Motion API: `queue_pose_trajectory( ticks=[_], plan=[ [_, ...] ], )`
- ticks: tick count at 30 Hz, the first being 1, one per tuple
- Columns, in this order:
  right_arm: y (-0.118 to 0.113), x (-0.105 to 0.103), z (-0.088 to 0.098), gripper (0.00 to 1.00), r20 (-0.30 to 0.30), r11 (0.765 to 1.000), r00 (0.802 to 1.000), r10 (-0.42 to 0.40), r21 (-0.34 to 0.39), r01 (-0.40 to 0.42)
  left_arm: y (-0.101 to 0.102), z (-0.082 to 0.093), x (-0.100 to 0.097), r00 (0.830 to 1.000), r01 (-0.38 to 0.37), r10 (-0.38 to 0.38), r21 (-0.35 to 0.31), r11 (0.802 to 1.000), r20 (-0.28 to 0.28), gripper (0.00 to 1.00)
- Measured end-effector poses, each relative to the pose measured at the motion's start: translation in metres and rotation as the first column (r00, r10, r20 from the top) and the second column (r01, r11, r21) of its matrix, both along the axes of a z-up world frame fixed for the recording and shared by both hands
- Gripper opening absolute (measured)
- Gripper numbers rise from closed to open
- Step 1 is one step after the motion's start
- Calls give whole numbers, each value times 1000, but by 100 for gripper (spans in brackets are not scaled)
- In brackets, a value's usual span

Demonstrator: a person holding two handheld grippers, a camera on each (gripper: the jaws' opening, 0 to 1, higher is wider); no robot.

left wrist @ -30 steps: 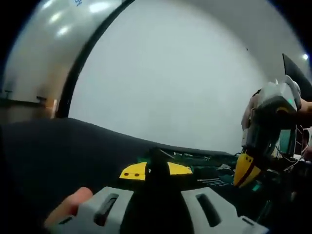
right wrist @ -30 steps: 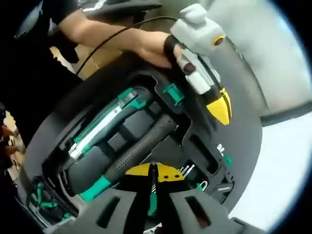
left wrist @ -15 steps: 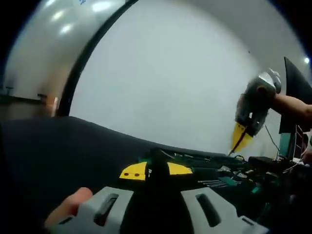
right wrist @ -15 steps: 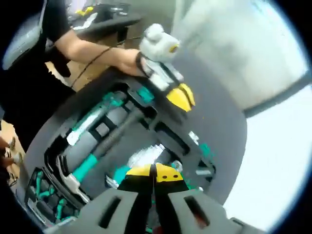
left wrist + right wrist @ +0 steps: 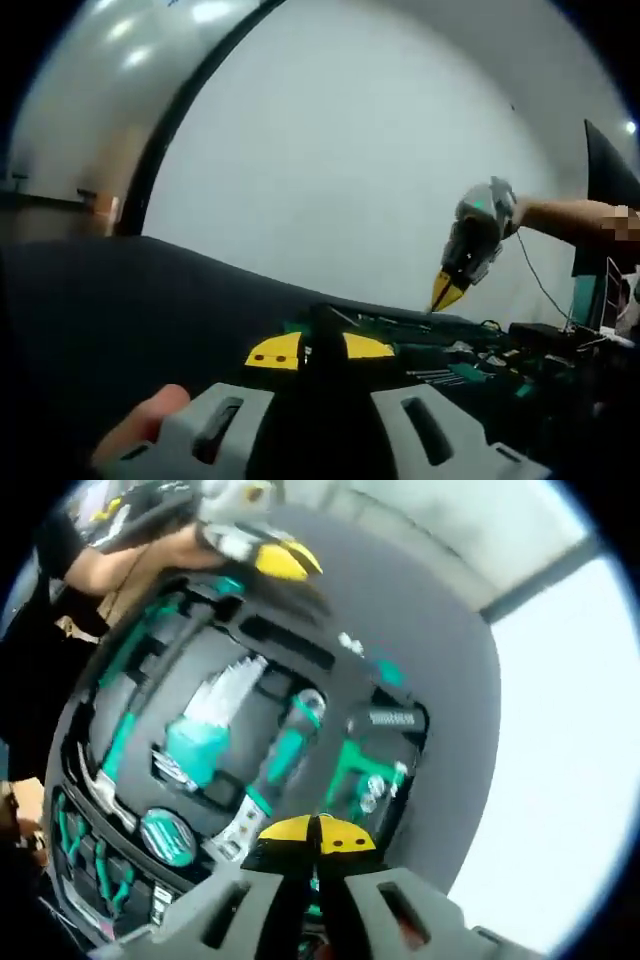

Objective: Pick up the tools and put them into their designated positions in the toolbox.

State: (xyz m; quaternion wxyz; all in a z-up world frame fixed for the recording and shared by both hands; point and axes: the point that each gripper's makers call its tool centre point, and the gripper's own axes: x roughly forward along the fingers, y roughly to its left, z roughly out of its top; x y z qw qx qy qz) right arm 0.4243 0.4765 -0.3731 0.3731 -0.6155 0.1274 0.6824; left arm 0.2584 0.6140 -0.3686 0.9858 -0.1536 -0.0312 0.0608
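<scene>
Toolbox (image 5: 440, 650) open; tools seated; its label unreadable; right gripper (image 5: 318, 832) above.

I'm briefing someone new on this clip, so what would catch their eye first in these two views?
In the right gripper view, the open black toolbox stands out, its moulded slots holding green-handled tools and a round tape measure. The right claw hangs shut above it. In the left gripper view, the left claw sits low over the dark case edge.

Pale wall (image 5: 340, 150) (dark curved band (image 5: 170, 130))

Toolbox (image 5: 440, 650) contents motion-blurred, indistinct
</scene>
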Motion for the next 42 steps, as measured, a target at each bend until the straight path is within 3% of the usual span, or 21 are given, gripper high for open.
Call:
queue_pose_trajectory(
  ticks=[3, 11, 20, 21, 26, 37, 42],
  plan=[
    [-2, 13, -11, 0, -10, 999, 1000, -24, -23, 24, 1, 0, 0, 1000, -2, 2, -2, 1000, 3, 13],
    [-7, 29, -33, 0, 33, 996, 999, -14, -83, 17, -2, -3, 2, 1000, 7, -7, 9, 1000, -15, 12],
    [-9, 24, -34, 0, 41, 981, 999, 6, -191, 2, -2, -3, 2, 1000, 8, -8, 14, 1000, -17, 12],
    [-3, 31, -34, 0, 37, 978, 999, 7, -210, 1, -2, -3, 2, 1000, 8, -8, 14, 1000, -17, 12],
    [-4, 31, -37, 0, 30, 965, 999, 12, -264, -4, -2, -3, 2, 1000, 9, -9, 14, 1000, -17, 12],
    [-5, 36, -41, 0, -13, 949, 1000, -5, -315, 0, -4, -4, 3, 1000, 16, -16, 18, 1000, -23, 12],
    [-5, 36, -44, 0, -6, 956, 1000, 10, -295, -11, -5, -4, 2, 1000, 15, -14, 21, 1000, -24, 12]
  ],
)
